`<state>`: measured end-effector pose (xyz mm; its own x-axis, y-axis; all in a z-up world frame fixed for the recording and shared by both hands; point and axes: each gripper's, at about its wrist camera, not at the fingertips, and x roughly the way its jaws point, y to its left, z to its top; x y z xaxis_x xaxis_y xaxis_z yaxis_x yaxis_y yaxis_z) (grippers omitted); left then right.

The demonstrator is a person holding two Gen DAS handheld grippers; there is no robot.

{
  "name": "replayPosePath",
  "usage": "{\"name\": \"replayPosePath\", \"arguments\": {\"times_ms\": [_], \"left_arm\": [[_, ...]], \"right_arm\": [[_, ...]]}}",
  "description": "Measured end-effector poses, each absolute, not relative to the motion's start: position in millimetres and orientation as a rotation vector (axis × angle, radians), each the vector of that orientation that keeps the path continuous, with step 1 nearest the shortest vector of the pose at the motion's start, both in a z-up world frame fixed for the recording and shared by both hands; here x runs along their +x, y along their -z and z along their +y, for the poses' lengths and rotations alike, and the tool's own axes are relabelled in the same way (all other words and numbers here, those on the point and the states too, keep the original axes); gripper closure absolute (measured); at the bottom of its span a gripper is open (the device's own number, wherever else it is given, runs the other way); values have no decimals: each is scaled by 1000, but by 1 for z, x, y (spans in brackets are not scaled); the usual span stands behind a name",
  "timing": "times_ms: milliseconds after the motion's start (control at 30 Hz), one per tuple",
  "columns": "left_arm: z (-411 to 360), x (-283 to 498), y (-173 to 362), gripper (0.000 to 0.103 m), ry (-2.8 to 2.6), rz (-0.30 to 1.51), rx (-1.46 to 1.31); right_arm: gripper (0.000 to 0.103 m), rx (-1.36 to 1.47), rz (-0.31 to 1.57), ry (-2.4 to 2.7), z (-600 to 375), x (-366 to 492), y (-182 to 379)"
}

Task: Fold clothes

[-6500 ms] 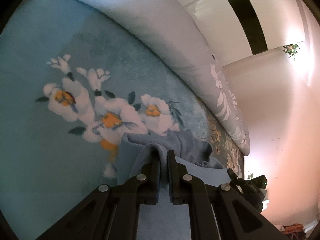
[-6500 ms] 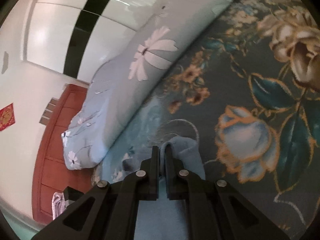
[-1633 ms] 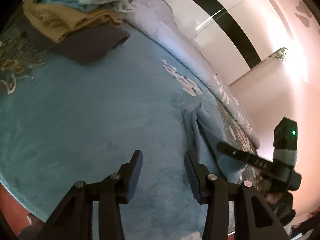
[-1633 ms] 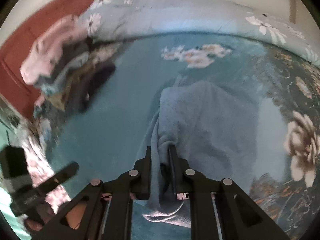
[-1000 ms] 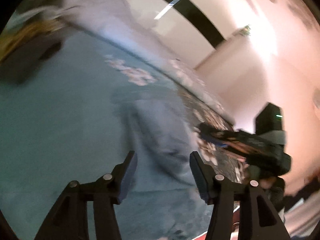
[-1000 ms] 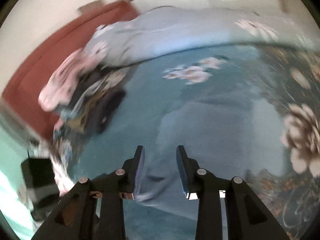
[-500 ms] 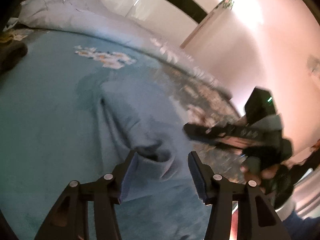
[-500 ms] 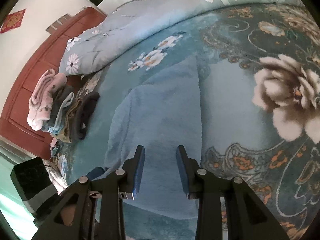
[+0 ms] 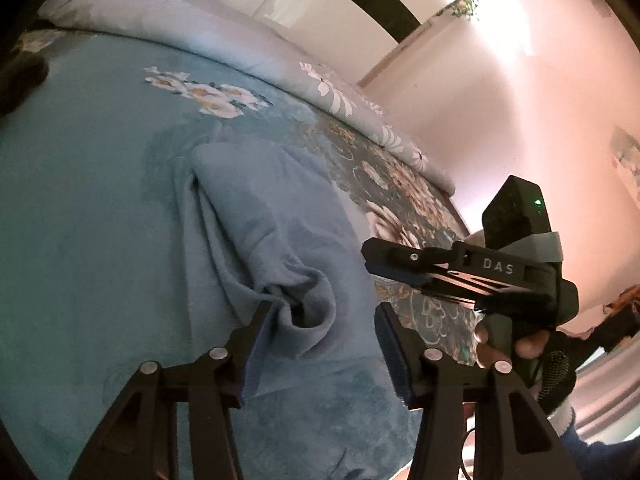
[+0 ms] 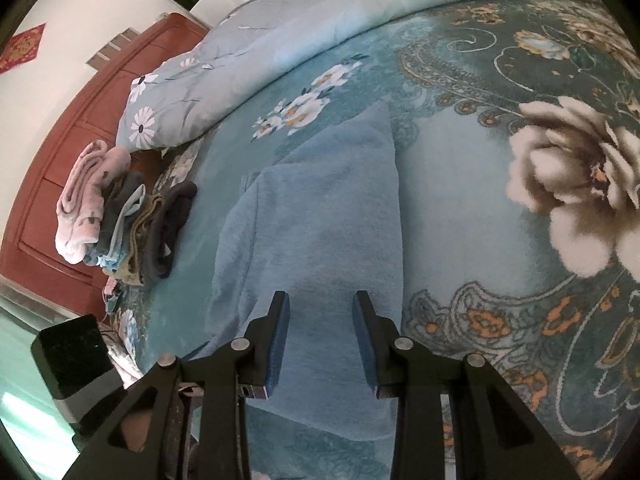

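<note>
A light blue garment (image 9: pixel 260 216) lies folded lengthwise on the bed; it also fills the middle of the right wrist view (image 10: pixel 320 208). Its near end has a raised, rumpled fold (image 9: pixel 308 304). My left gripper (image 9: pixel 324 316) straddles that fold with its jaws closing; the left pad touches the cloth, the right pad stands apart from it. My right gripper (image 10: pixel 320 300) hovers open over the garment's near edge with nothing pinched. In the left wrist view, the right gripper (image 9: pixel 372 256) is seen from the side, held by a hand just right of the garment.
A pile of folded clothes (image 10: pixel 132 216) sits at the left by the wooden headboard (image 10: pixel 52 140). A pale flowered quilt (image 10: pixel 240 52) is rolled along the far side. The floral blanket (image 10: pixel 540 208) stretches right. The bed's near edge runs just below both grippers.
The right gripper, shut on the garment earlier, let it go and now stands open over it. Both grippers sank toward its near end. The left jaws have narrowed around the raised fold.
</note>
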<state>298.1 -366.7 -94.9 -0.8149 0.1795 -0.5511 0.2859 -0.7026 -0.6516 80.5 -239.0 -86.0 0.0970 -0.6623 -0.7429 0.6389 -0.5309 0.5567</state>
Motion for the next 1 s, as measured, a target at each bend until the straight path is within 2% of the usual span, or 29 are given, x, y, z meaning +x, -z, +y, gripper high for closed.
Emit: {"name": "replayPosePath", "arguments": {"times_ms": [133,167,233,467,600,800,833,867,1000], "left_arm": [[-371,309,97,77,2642,1200,879],[-372,311,97,80,2629,1191,871],[-371,316,96,94,2608,1150,853],[-377,334,120,95,2481,1343,798],[-384,348,141,95,2397,1542,769],[-383,353,146,95,2403,1551,765],[-384,353,148,95,2404,1562,763],[-383,354,148,95,2404,1568,762],[-383,357,150,95,2409,1585,757]], "right_arm": [[69,1339,15,1637,-245,81,76],[69,1328,32,1634,-252,83,73],[69,1303,68,1626,-266,87,65],[69,1249,267,1564,-329,115,54],[69,1220,438,1551,-365,134,63],[69,1199,591,1591,-388,148,82],[77,1188,605,1600,-389,149,82],[90,1177,619,1606,-389,150,82],[97,1164,607,1608,-389,147,75]]}}
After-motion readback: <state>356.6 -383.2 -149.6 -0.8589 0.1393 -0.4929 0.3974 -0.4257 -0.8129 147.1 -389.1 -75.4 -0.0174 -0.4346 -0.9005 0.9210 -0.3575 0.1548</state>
